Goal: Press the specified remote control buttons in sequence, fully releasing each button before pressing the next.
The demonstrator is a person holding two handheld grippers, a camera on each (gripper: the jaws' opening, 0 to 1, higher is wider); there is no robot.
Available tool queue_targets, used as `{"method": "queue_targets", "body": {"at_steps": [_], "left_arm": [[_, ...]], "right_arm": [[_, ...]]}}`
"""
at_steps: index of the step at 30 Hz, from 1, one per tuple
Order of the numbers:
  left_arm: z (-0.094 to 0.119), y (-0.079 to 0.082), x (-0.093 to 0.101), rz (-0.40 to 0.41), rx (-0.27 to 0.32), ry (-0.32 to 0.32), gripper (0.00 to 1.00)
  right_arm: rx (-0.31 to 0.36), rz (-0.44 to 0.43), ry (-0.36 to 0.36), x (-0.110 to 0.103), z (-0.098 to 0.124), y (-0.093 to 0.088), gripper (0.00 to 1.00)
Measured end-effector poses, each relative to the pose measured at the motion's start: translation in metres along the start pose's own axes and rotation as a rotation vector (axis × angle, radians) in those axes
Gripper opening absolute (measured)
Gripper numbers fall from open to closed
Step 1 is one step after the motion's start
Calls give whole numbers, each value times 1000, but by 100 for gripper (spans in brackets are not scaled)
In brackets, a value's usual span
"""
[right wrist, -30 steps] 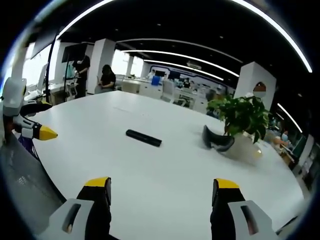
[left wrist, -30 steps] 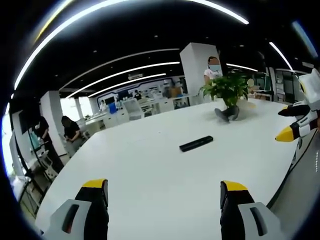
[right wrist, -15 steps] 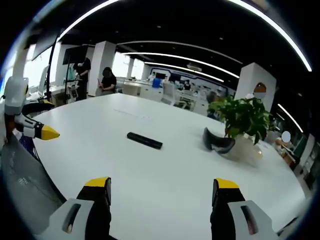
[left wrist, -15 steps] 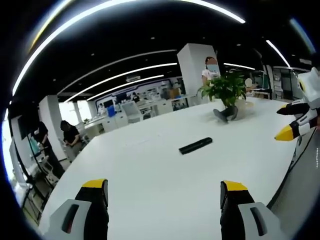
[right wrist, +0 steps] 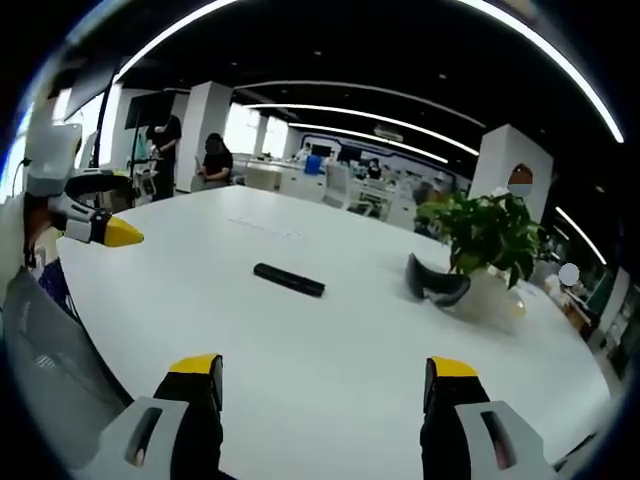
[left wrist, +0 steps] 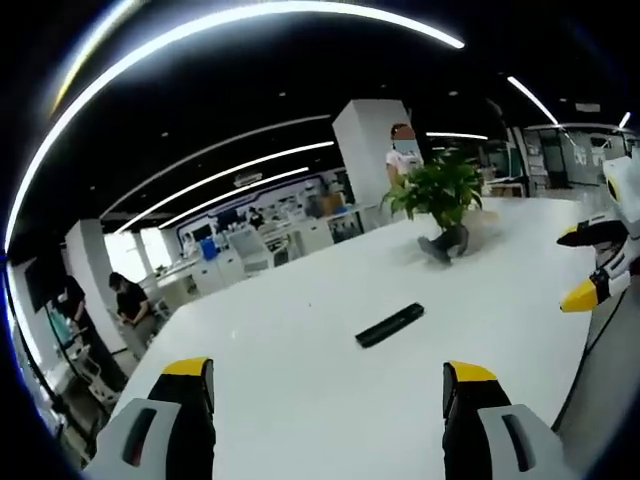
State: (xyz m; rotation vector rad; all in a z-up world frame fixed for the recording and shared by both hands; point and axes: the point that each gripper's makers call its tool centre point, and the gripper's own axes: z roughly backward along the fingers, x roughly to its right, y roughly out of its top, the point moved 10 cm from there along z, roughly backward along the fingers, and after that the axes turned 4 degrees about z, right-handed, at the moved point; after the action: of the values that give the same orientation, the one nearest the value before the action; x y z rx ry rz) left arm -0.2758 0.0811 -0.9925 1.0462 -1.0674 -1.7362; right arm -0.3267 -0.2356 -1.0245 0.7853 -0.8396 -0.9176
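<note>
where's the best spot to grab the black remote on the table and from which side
Probably across the narrow width of the remote control, near its middle, with the claw coming straight down from above. It is a slim bar lying flat on the white table, open on all sides, so its long edges are the only faces to pinch.

Smooth matt white table [right wrist: 300, 340]; remote control [right wrist: 288, 280] seemingly matt black plastic

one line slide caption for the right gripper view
Open right gripper faces a black remote on a white table, potted plant beyond.
</note>
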Motion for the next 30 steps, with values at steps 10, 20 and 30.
{"method": "queue_targets", "body": {"at_steps": [10, 20, 30], "left_arm": [[-53, 34, -16, -143, 64, -54, 98], [-96, 50, -26, -198, 69, -127, 97], [-138, 54, -18, -265, 27, -264, 97]], "right_arm": [[-21, 8, 2, -1, -2, -1, 81], [-49, 15, -5, -1, -4, -3, 81], [-67, 16, 0, -1, -5, -5, 81]]}}
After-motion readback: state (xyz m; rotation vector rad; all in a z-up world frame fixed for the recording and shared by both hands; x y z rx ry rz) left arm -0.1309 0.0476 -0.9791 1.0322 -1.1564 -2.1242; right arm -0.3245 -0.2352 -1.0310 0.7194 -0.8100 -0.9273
